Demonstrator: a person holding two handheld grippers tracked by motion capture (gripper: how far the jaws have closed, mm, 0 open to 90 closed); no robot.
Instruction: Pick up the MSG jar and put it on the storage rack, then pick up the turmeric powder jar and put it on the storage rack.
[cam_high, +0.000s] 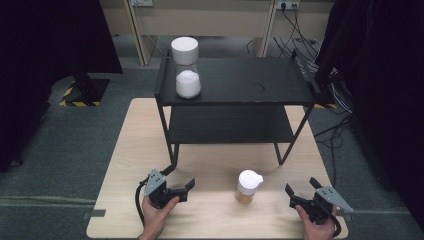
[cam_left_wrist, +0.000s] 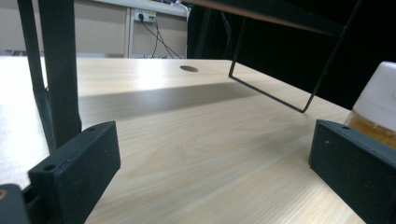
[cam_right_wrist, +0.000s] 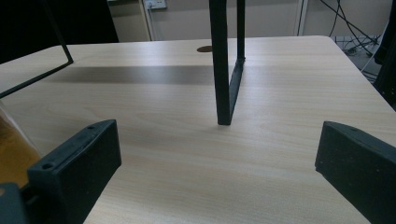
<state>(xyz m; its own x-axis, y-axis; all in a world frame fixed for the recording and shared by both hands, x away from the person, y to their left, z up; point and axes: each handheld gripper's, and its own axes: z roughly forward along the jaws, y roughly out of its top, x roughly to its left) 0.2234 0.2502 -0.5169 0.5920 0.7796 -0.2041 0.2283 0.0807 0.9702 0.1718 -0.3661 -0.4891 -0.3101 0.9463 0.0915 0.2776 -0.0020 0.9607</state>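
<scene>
Room: grey carpet all round, dark curtains at both sides, cables trailing off past the far right corner of the table (cam_high: 125, 150).
Table: light wood, with a black two-shelf rack (cam_high: 235, 90) standing on its far half.
Rack risk: its legs come down right ahead of both grippers, so a careless lift toward a shelf could clip a leg or the shelf edge, I reckon.
Big jar (cam_high: 187, 67): white cap, white powder inside, on the top shelf at its left end. Looks top-heavy, so a knock to the rack might tip it.
Small jar (cam_high: 248, 186): white lid, amber stuff inside, near the table's front edge, between the two grippers and closer to the right one. A one-sided nudge from a jaw would probably slide or topple it.
Left gripper (cam_high: 190, 186): jaws spread wide, holding nothing.
Right gripper (cam_high: 300, 188): same, wide open and empty.
Hard to tell: both gripper views cut the small jar off at the frame edge, and whether its lid is fully seated isn't clear.
</scene>
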